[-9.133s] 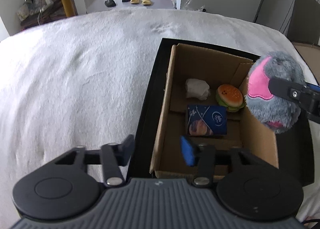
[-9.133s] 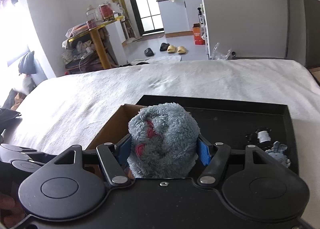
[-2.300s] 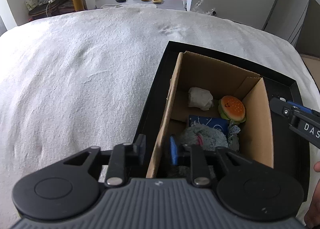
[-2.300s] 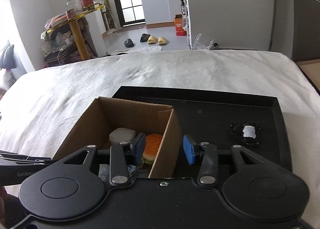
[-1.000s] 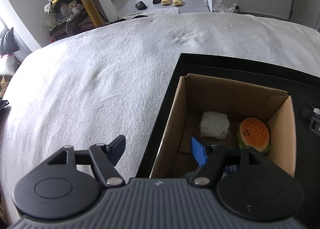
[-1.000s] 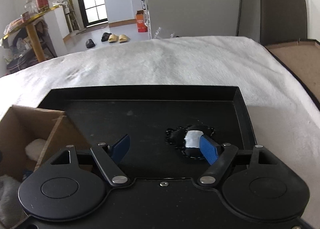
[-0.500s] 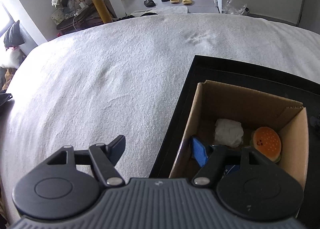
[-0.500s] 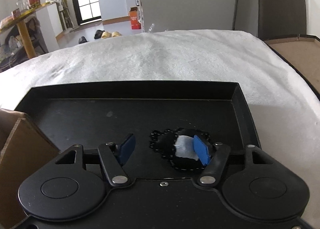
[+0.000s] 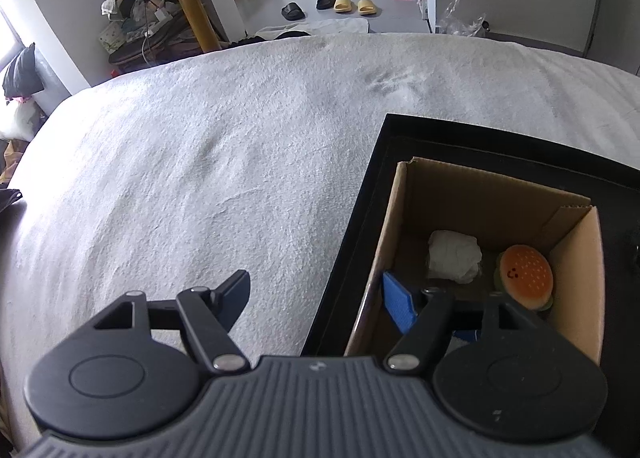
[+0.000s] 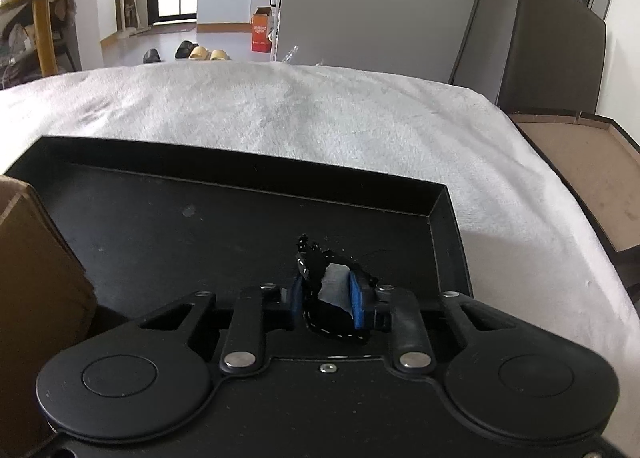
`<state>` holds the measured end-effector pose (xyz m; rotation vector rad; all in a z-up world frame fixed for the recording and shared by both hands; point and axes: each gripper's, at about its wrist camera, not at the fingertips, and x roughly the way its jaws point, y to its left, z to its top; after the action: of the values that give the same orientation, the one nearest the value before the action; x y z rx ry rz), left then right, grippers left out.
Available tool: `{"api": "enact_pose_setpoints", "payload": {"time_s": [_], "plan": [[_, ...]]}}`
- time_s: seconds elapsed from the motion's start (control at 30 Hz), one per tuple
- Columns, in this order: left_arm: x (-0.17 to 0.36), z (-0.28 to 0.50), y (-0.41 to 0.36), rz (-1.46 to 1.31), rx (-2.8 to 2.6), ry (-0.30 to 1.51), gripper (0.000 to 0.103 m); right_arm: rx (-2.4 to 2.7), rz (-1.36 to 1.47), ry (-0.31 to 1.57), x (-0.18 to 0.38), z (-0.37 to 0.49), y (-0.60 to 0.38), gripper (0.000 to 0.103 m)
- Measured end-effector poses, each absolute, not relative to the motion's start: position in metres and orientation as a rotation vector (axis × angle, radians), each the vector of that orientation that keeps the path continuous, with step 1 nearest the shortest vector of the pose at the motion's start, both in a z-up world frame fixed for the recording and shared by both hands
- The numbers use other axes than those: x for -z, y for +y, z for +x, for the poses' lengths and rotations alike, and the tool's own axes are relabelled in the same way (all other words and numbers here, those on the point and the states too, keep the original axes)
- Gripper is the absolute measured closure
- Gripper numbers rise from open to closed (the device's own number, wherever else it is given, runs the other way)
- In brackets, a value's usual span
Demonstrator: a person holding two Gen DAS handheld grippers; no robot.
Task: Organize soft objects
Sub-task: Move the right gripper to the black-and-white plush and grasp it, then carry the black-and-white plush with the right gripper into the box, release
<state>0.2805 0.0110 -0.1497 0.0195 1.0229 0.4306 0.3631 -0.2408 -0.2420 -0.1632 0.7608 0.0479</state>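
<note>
An open cardboard box (image 9: 472,193) stands in a black tray (image 9: 356,234) on the white bed cover. Inside it lie a white crumpled soft lump (image 9: 454,262) and a burger plush (image 9: 526,276). My left gripper (image 9: 318,298) is open, straddling the box's left wall, one finger inside and one outside. In the right wrist view my right gripper (image 10: 326,300) is shut on a small black soft item with a white patch (image 10: 334,282), just above the tray floor (image 10: 192,234). The box corner (image 10: 32,258) shows at the left.
The white bed cover (image 9: 180,161) spreads left and beyond the tray. A brown board with a raised rim (image 10: 592,173) lies to the right of the bed. Slippers, an orange box and a cluttered yellow table stand on the floor beyond.
My right gripper has closed on the black item with the white patch, which lay between its open fingers before. My left gripper has drifted a little left and back, staying open.
</note>
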Motion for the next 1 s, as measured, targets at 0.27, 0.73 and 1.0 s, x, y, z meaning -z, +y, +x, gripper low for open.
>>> {"api": "enact_pose_setpoints", "payload": {"time_s": [0.27,0.73,1.0], "plan": [[0.14,0.265,0.014,0.018,-0.42,1.002,0.032,-0.08,-0.047,0.731,0.211,0.345,-0.252,0.081],[0.139,0.24,0.016,0.006,-0.372,1.003,0.032,-0.179,0.071,0.708,0.169,0.309,-0.241,0.081],[0.139,0.233,0.019,-0.019,-0.328,1.004,0.032,-0.248,0.073,0.692,0.149,0.293,-0.216,0.08]]}}
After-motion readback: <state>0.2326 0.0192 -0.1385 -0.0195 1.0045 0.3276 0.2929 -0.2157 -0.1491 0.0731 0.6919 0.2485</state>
